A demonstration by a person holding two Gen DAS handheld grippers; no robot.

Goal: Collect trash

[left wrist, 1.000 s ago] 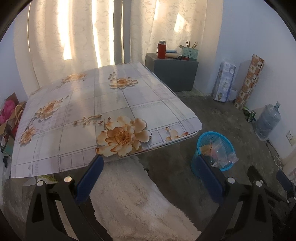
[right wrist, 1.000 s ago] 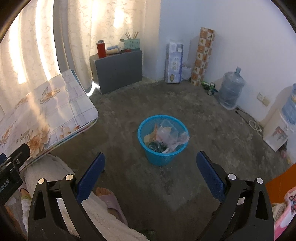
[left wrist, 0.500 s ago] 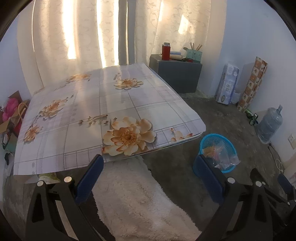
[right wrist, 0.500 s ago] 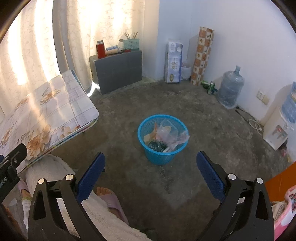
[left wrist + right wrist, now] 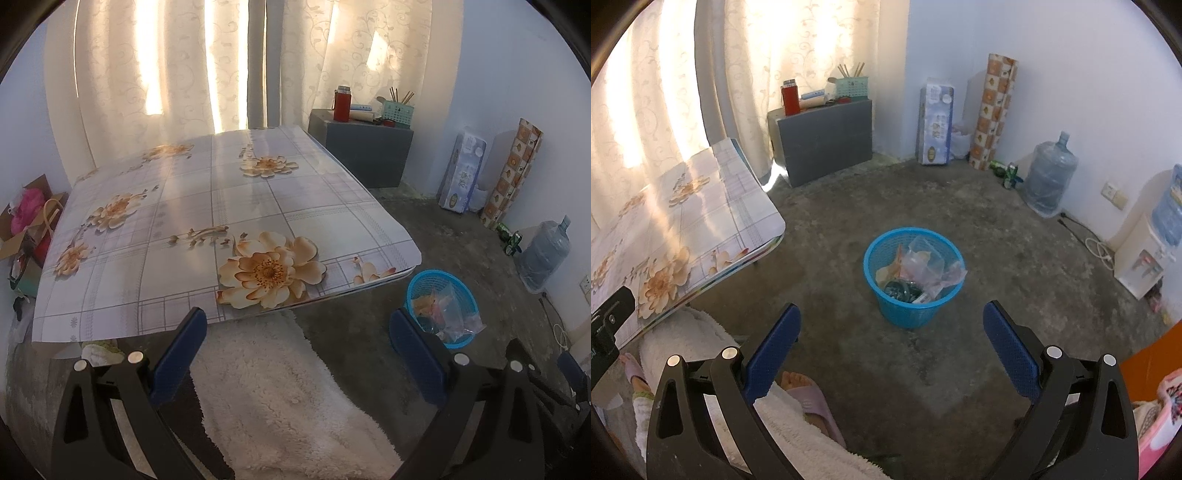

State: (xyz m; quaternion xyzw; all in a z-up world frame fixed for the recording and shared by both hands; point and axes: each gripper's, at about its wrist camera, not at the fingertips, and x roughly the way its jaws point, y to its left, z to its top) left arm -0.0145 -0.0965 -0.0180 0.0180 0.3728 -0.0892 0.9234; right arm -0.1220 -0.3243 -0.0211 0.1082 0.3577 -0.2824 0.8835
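Note:
A blue mesh trash basket (image 5: 912,310) stands on the concrete floor, with crumpled plastic bags and wrappers (image 5: 921,267) inside; it also shows in the left wrist view (image 5: 460,295) beside the table corner. My right gripper (image 5: 888,341) is open and empty, held above the floor short of the basket. My left gripper (image 5: 295,349) is open and empty, held in front of the low table (image 5: 177,206) with a bare flowered cloth.
A white fluffy rug (image 5: 288,398) lies under the left gripper. A grey cabinet (image 5: 823,142), tissue pack (image 5: 936,123), patterned roll (image 5: 993,110), water jug (image 5: 1049,177) and dispenser (image 5: 1145,254) line the walls. A slippered foot (image 5: 805,393) is near.
The left gripper has drawn back and tilted up a little, so the table sits lower in its view. The right gripper has hardly moved. Both stay open.

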